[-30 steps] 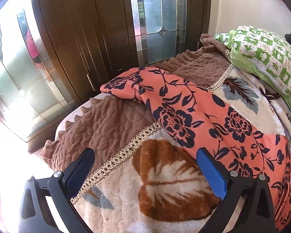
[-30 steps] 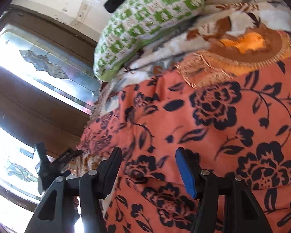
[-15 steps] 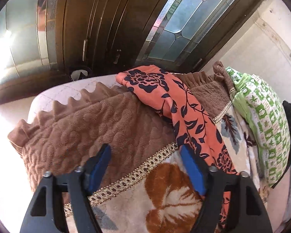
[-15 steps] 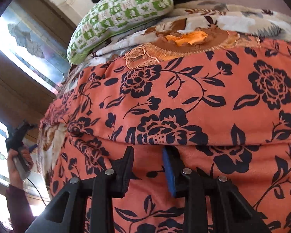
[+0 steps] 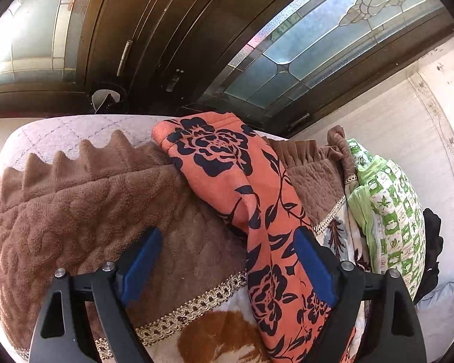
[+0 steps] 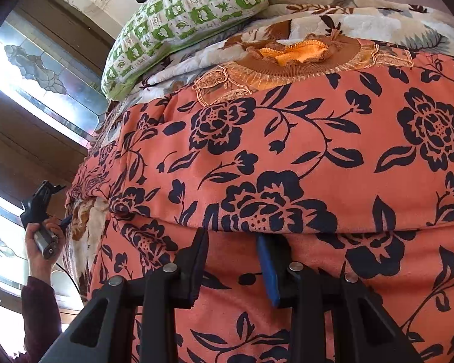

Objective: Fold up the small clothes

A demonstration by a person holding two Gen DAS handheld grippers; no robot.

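Observation:
An orange garment with dark blue flowers [image 5: 227, 163] lies on the bed. In the left wrist view one narrow end of it runs from the bed's far edge down toward me. My left gripper [image 5: 227, 236] hovers over it, its jaws opening. The strip passes between them close to the right pad [image 5: 314, 272], and neither pad presses on it. In the right wrist view the garment [image 6: 287, 151] fills the frame, folded over itself. My right gripper [image 6: 231, 239] has its tips tucked under that fold's edge, jaws narrowed with cloth between them.
A quilted brown blanket [image 5: 75, 211] with a gold trim covers the bed's end. A green and white pillow [image 6: 181, 21] lies at the head, with a brown and orange knit piece [image 6: 302, 54] below it. A wooden door [image 5: 166, 30] and leaded glass stand just beyond. A hand [image 6: 36, 254] holds the left gripper.
The left gripper rolled and moved toward the bed's far edge; its jaws narrowed, then widened. The right gripper slid to the garment's fold edge and its jaws narrowed there.

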